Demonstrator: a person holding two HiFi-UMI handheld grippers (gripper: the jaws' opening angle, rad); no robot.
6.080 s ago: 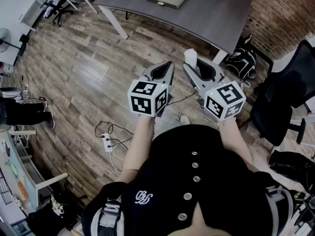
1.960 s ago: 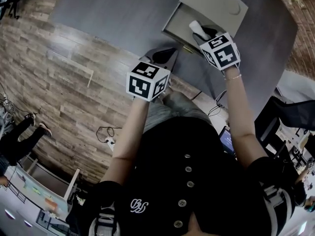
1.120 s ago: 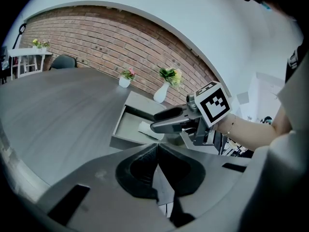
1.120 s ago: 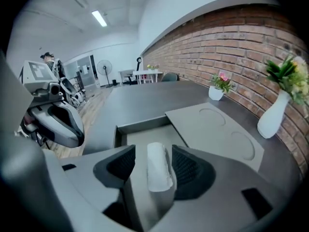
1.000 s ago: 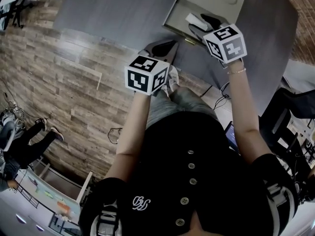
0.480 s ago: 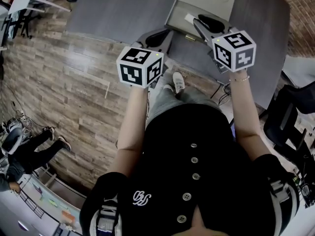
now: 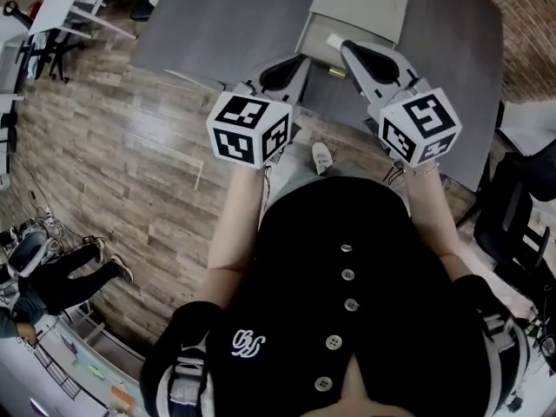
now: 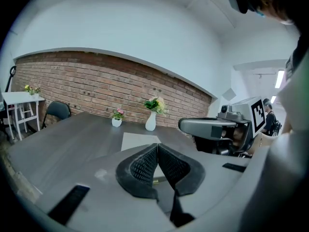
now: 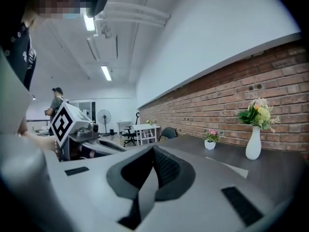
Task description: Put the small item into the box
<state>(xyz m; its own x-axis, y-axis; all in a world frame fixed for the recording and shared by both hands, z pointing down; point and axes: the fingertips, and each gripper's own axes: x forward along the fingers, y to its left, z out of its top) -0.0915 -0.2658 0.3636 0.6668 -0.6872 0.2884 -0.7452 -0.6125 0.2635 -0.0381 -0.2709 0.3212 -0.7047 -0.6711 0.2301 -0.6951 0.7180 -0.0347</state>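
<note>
So both grippers are closed with nothing in them. The left gripper (image 8: 157,149) has its ribbed pads pressed together at the tips, and it's the same for the right gripper (image 9: 153,151), jaws together and empty. The small item (image 7: 334,41), a little white thing, is sitting inside the box (image 7: 365,5), down in the near part of it. It's just off the left side of the right gripper's tips, and I honestly can't tell from the head view whether it touches them. The box is a shallow grey one lying flat on the dark grey table (image 7: 226,24), straight ahead of both grippers. The right gripper's nose reaches over the box's front edge, while the left gripper hangs over the table's near edge, close to the box's front-left corner and not touching it as far as I can see. The two grippers are side by side, a bit apart. Past the box, seen from the left gripper, there's a white vase (image 8: 151,121) with flowers and a small white pot (image 8: 116,122) with pink ones, both in front of the brick wall (image 8: 87,83). There's wood-look floor (image 7: 130,163) off to the left gripper's side.
</note>
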